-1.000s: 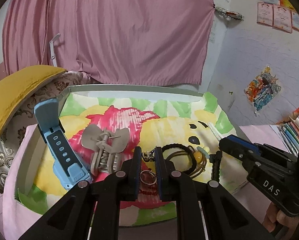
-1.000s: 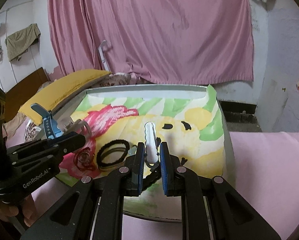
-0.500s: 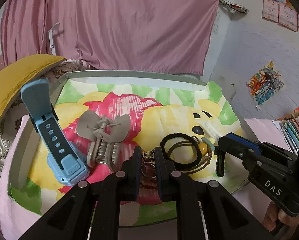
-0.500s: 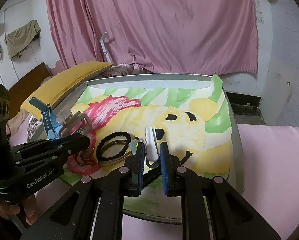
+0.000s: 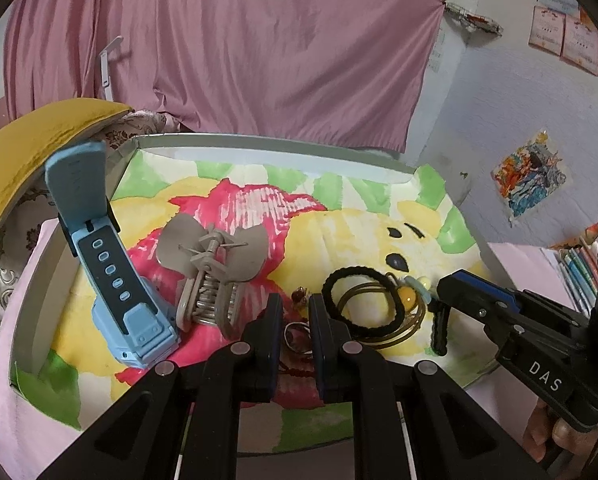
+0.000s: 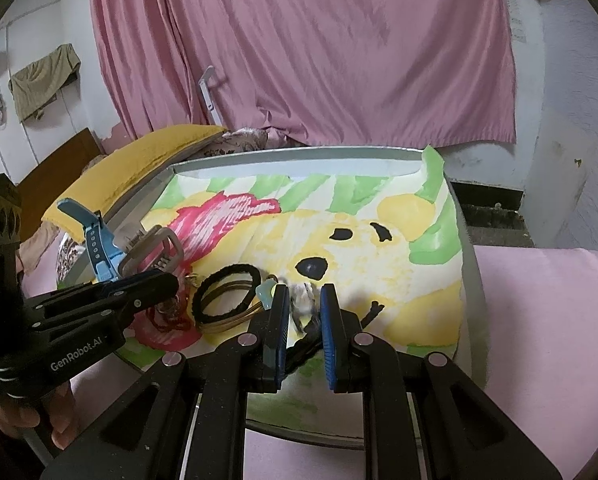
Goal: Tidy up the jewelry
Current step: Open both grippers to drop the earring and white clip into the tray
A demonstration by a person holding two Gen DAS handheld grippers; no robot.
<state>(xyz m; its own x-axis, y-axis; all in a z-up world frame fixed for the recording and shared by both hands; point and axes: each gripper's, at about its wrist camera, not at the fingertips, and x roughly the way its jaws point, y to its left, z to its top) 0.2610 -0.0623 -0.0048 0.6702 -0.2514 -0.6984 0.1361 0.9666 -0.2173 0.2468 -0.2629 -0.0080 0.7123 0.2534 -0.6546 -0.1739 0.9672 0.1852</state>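
A tray (image 5: pixel 259 146) lined with a painted paper holds a blue watch (image 5: pixel 111 280), a grey claw clip (image 5: pixel 215 268), black hair ties (image 5: pixel 363 300) and a red bracelet (image 6: pixel 167 322). My left gripper (image 5: pixel 295 308) is low over the tray's near side, shut on a thin metal ring (image 5: pixel 297 334). To its right, my right gripper (image 6: pixel 303 296) is shut on a white hair clip (image 6: pixel 301 300), which is blurred between the pads. A black wavy piece (image 5: pixel 439 328) hangs under the right gripper's tip.
A yellow cushion (image 5: pixel 31 140) lies left of the tray and a pink curtain (image 5: pixel 259 60) hangs behind it. Pink bedding (image 6: pixel 539 320) surrounds the tray. Coloured pencils (image 5: pixel 579 264) sit at the far right. A hand (image 5: pixel 547 436) grips the right tool.
The white clip stood upright between the right fingers before; now it is lower and blurred. The left view has edged closer to the tray, and the watch looms larger.
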